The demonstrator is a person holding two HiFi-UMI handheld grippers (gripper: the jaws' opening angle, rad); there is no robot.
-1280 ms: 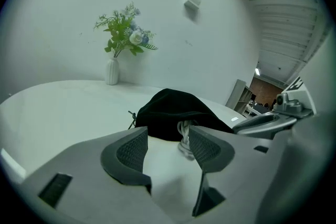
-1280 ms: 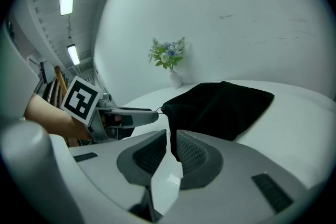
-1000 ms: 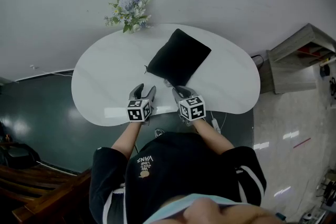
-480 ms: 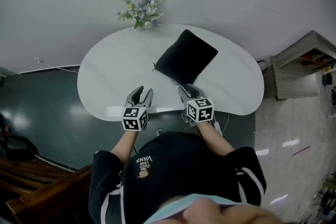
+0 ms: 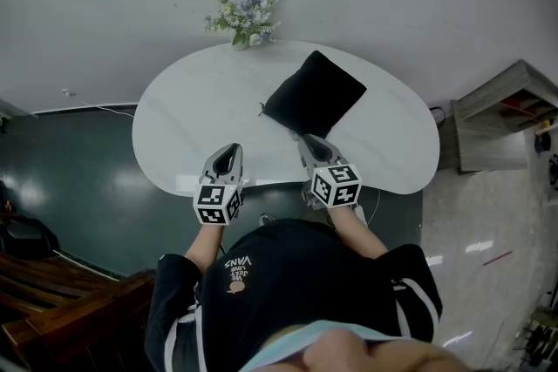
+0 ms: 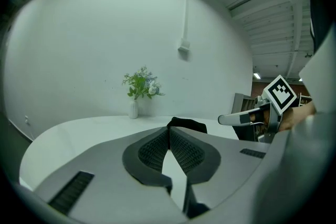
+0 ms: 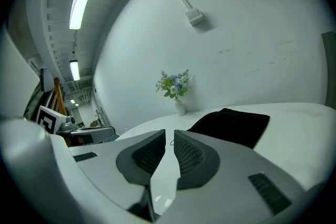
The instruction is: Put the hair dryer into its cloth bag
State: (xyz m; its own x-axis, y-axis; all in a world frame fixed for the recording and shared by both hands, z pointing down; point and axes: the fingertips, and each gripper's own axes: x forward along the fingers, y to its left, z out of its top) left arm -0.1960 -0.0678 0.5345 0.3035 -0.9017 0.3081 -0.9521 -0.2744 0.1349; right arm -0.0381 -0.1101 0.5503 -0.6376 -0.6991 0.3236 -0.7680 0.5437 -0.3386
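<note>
The black cloth bag [image 5: 314, 94] lies flat on the white oval table [image 5: 192, 118], its drawstring end toward the left. No hair dryer shows outside it. My left gripper [image 5: 230, 154] hovers over the table's near edge, left of the bag; its jaws have just closed on nothing and the tips touch [image 6: 169, 131]. My right gripper [image 5: 309, 142] hangs just short of the bag's near corner. Its jaws have just been closing, and a narrow gap remains with nothing in it [image 7: 169, 136]. The bag [image 7: 231, 126] lies ahead of it to the right.
A small vase of flowers [image 5: 247, 11] stands at the table's far edge by the wall. A wooden shelf unit [image 5: 501, 113] is off to the right on the floor. Dark wooden furniture [image 5: 52, 318] sits at the lower left.
Both grippers have lifted and drawn back from the bag toward the person. The left jaws went from wide open to shut. The right jaws, shut at the bag's edge before, now stand slightly apart.
</note>
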